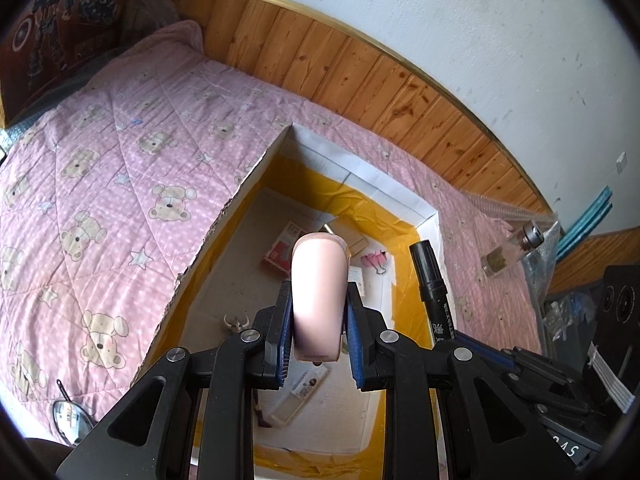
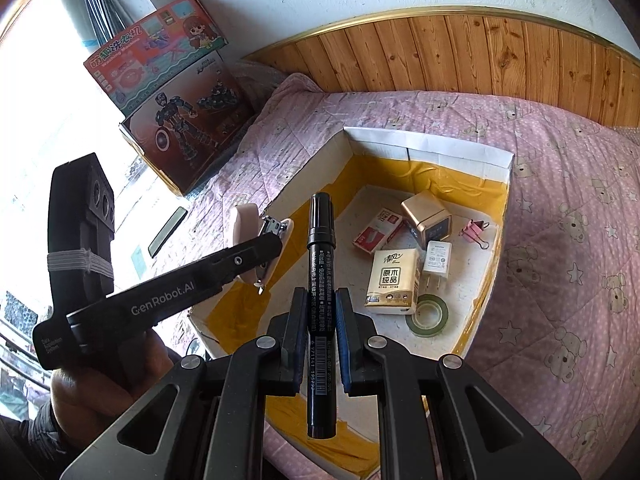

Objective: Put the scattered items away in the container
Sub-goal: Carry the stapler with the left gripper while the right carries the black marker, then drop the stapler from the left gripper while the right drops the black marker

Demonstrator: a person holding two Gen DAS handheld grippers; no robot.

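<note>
My left gripper (image 1: 318,308) is shut on a pale pink stapler (image 1: 318,288) and holds it above the open cardboard box (image 1: 352,164). In the right wrist view the stapler (image 2: 246,222) hangs over the box's left wall (image 2: 312,168). My right gripper (image 2: 320,312) is shut on a black marker pen (image 2: 320,280) above the box's near end; the marker also shows in the left wrist view (image 1: 432,280). Inside lie a staple box (image 2: 378,230), a gold cube (image 2: 426,216), a pink binder clip (image 2: 474,230), a white charger (image 2: 436,262), a tissue pack (image 2: 392,282) and a tape roll (image 2: 426,314).
The box sits on a pink teddy-bear quilt (image 1: 120,184) against a wood-panelled wall (image 1: 360,68). A small glass bottle (image 1: 508,252) lies on the quilt to the right. Toy boxes (image 2: 176,92) stand at the quilt's far left. A dark flat item (image 2: 168,232) lies near them.
</note>
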